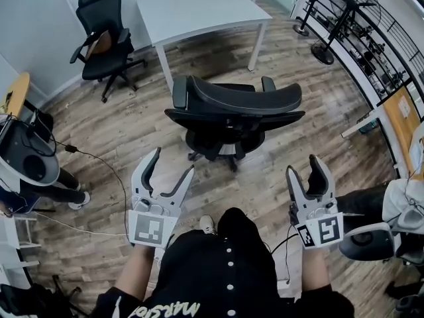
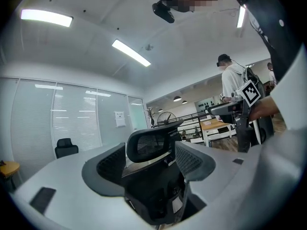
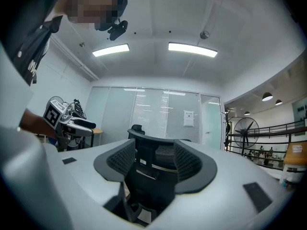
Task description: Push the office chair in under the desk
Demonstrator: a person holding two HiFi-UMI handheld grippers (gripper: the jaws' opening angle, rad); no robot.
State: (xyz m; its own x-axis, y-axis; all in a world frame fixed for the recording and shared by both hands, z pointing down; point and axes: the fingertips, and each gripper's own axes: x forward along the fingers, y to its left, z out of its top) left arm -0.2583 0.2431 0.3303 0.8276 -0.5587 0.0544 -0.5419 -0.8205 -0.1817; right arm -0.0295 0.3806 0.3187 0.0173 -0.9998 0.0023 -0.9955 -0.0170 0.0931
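Holding both pairs of jaws spread apart, we clamp nothing. The left gripper [image 1: 173,161] and the right gripper [image 1: 303,165] each frame only air, and the black mesh-backed office chair [image 1: 235,108] shows through the gap in both gripper views. Both grippers point level at the chair's curved backrest and hang short of it, one toward each end. The chair stands on the brown wood-plank floor [image 1: 132,131] with its back to us and its seat facing the white rectangular desk [image 1: 199,8]. It is not under the desk, and bare floor shows between them. A second black office chair [image 1: 103,35] stands left of the desk, by the wall.
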